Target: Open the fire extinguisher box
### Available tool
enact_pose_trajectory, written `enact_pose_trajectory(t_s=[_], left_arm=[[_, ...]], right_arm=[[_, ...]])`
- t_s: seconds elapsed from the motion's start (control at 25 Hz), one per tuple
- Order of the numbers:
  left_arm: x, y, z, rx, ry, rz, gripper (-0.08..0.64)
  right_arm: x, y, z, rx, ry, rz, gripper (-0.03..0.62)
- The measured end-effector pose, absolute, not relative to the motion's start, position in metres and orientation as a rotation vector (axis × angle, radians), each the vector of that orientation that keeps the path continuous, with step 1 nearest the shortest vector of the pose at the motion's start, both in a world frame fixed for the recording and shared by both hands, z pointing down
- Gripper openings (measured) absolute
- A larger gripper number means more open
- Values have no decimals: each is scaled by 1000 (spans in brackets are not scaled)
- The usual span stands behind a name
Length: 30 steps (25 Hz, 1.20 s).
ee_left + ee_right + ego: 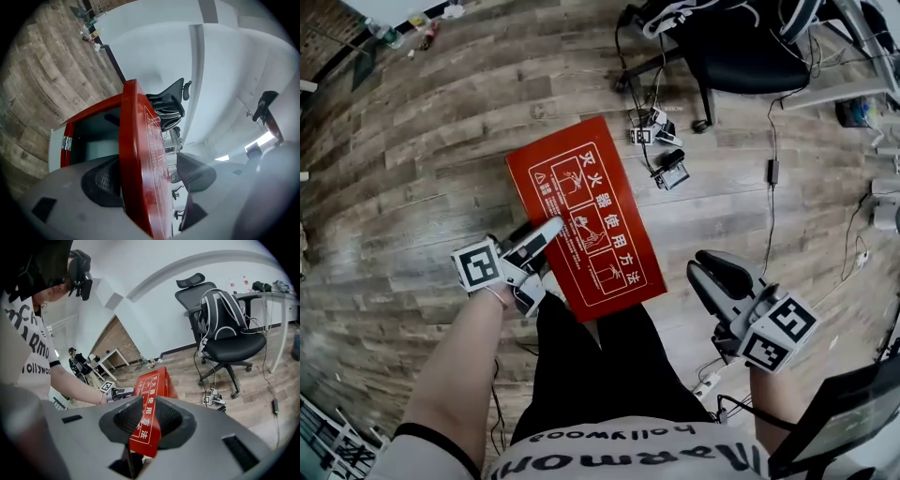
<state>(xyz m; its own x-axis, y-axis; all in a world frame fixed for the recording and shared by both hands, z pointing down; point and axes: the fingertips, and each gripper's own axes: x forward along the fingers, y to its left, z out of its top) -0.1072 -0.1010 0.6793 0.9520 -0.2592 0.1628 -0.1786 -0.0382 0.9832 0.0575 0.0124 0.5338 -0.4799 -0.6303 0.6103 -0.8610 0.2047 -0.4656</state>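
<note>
Head view shows the left forearm reaching forward, left gripper [548,230] with jaws wide astride the edge of the raised red lid [586,217] of the fire extinguisher box [93,145] on the wooden floor [441,141]. Right gripper [709,272] hangs beside it, jaws narrowly apart and empty.
</note>
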Motion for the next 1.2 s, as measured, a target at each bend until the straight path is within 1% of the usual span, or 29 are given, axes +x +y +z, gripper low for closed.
enact_pose_trajectory(t_s=[0.2, 0.44, 0.52, 0.6, 0.68, 0.8, 0.96, 1.2], left_arm=[[-114, -107, 653, 1624, -281, -133, 322], [-112, -97, 617, 1663, -115, -61, 314], [-109, -93, 604, 1696, -45, -16, 286], [-106, -93, 594, 1755, 14, 44, 225], [-100, -94, 582, 1802, 66, 81, 179], [-85, -96, 561, 1835, 123, 98, 126], [-58, -96, 533, 1824, 178, 63, 98], [-6, -91, 509, 1771, 143, 37, 94]], right_arm=[[55, 5, 525, 1466, -2203, 1145, 83], [47, 5, 511, 1513, -2220, 1136, 83], [45, 5, 505, 1533, -2229, 1126, 84], [44, 6, 498, 1560, -2230, 1117, 83], [44, 5, 490, 1599, -2228, 1114, 84], [45, 5, 477, 1650, -2222, 1100, 84], [48, 10, 462, 1711, -2181, 1042, 83], [80, 18, 448, 1789, -2044, 835, 83]])
